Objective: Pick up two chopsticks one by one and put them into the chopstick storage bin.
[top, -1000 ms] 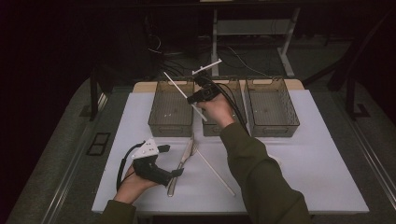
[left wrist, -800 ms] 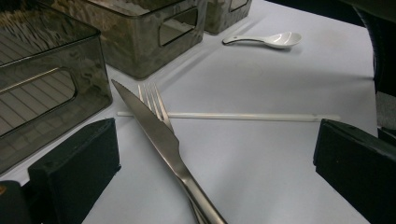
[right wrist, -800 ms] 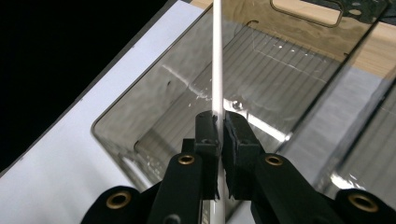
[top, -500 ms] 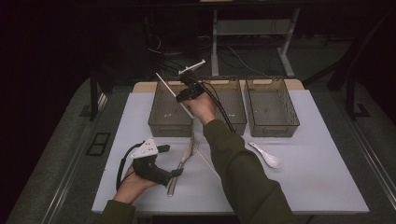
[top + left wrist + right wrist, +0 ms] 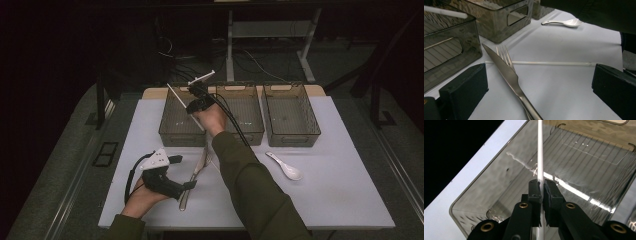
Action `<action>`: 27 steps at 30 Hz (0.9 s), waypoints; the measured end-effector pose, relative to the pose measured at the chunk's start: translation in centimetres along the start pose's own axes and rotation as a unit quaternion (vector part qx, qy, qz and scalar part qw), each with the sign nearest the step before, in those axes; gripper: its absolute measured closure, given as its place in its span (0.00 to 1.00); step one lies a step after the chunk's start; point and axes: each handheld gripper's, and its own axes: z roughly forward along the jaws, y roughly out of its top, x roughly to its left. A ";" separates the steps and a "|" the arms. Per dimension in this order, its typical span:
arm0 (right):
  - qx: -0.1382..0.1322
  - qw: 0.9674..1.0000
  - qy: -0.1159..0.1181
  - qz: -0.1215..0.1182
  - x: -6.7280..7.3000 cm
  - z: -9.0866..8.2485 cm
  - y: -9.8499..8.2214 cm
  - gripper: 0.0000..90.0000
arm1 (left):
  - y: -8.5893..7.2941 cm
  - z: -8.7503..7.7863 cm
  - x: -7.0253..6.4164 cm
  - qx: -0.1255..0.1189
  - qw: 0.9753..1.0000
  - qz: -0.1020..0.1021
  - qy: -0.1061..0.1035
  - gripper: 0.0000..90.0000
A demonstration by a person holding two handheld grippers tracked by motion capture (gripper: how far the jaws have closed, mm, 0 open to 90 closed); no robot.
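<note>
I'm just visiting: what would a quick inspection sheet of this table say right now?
Surface: white table top, flat.
Job's things: white chopstick clamped over the left bin; second chopstick lying on the table.
Clutter: knife lying over a fork; white spoon; middle bin and right bin.
Grippers: right tongs shut on the chopstick; left tongs open, low over the knife.
Cables: black cable along the right forearm; more on the floor behind.
Surroundings: dark, table legs behind.

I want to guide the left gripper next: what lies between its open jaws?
In the left gripper view, a knife over a fork, and a white chopstick on the table crossing behind them.
</note>
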 end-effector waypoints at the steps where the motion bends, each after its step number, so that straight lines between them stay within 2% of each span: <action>1: 0.001 1.000 -0.001 0.001 0.0 0.1 0.0 0.93 | 0.0 0.0 0.0 0.001 1.000 0.000 0.000 0.00; 10: 0.021 1.000 -0.004 0.000 0.1 0.9 -0.6 0.93 | 0.0 0.0 0.0 0.001 1.000 0.001 0.000 0.00; 16: 0.033 0.999 0.001 -0.006 0.1 1.2 -0.8 0.92 | 0.0 0.0 -0.1 0.002 1.000 0.001 -0.001 0.00; 23: 0.032 0.999 0.004 -0.018 0.2 0.8 -0.7 0.86 | 0.0 0.0 -0.1 0.002 1.000 0.001 -0.001 0.00; 27: 0.026 0.999 0.008 -0.033 0.3 0.0 -0.5 0.81 | 0.0 0.0 0.0 0.003 1.000 0.002 0.000 0.00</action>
